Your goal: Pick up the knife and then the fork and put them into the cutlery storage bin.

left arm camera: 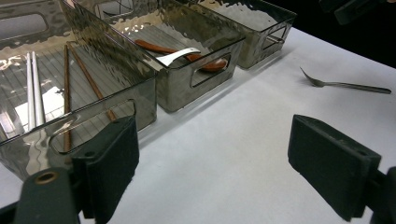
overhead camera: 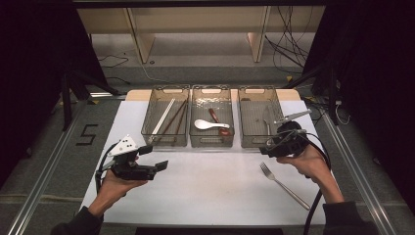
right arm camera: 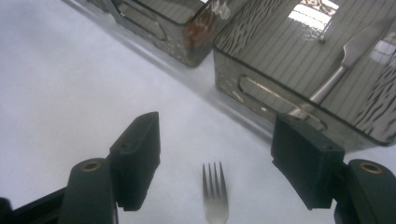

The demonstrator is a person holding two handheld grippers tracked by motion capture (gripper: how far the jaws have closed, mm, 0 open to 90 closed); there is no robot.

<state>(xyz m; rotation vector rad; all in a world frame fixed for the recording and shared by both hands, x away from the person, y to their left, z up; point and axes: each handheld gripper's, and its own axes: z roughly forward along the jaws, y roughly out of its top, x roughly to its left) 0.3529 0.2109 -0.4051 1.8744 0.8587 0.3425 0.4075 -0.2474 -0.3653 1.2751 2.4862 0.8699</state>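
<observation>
A metal fork [overhead camera: 284,183] lies on the white mat at the front right, tines toward the bins. My right gripper [overhead camera: 269,147] hovers just beyond the tines, near the right bin [overhead camera: 244,139]. In the right gripper view its jaws [right arm camera: 217,126] stand wide open, with the fork tines [right arm camera: 215,196] on the mat below and nothing gripped. A knife [right arm camera: 345,60] lies in the bin ahead. My left gripper [overhead camera: 155,157] rests at the front left, jaws [left arm camera: 219,140] open and empty, facing the bins and the fork [left arm camera: 345,85].
Three smoky clear bins stand in a row at the back of the mat [overhead camera: 210,186]. The left bin [overhead camera: 147,132] holds white chopsticks [left arm camera: 33,88] and brown chopsticks [left arm camera: 88,79]. The middle bin [overhead camera: 193,139] holds a white spoon [overhead camera: 208,125] and a brown spoon [left arm camera: 205,63].
</observation>
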